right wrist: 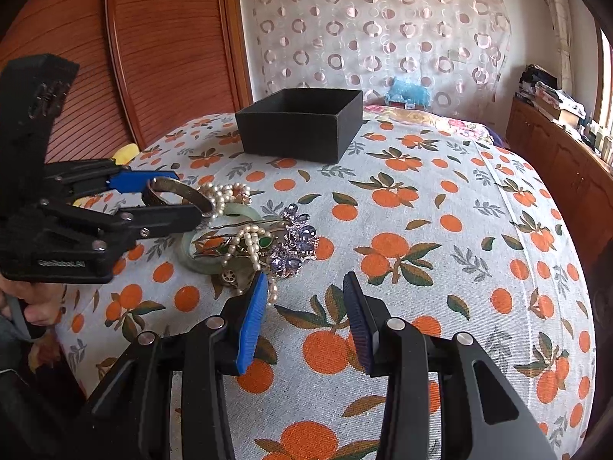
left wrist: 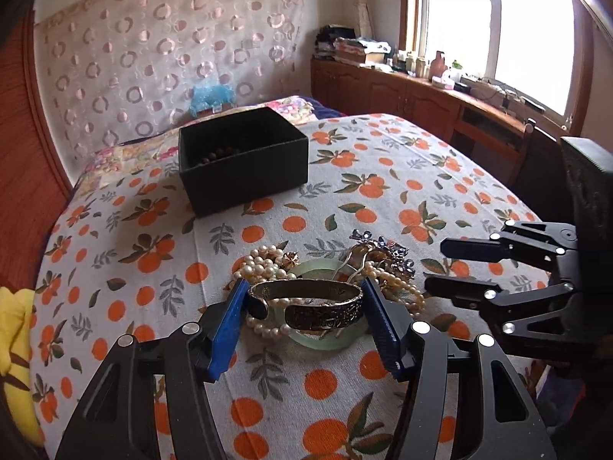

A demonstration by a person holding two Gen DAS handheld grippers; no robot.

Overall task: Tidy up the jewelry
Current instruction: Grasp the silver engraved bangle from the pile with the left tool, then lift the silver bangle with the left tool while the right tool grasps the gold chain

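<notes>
Bracketing the metal cuff bangle [left wrist: 306, 303], your left gripper [left wrist: 304, 306] pinches its sides — lifting clears the pile; right gripper [right wrist: 302, 318] waits parted, empty, for the black box [right wrist: 302, 130].

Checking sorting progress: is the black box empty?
Not empty: dark beads lie inside the black box.

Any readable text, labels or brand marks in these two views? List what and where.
No text reads cleanly in either view.
Silver cuff bangle: embossed marks on the band and inner face, too small to read.
Left gripper: pale raised lettering on the body's lower edge, blurred, unreadable.
Black box: no print visible.
Items on the window counter: labels too small to read.
</notes>
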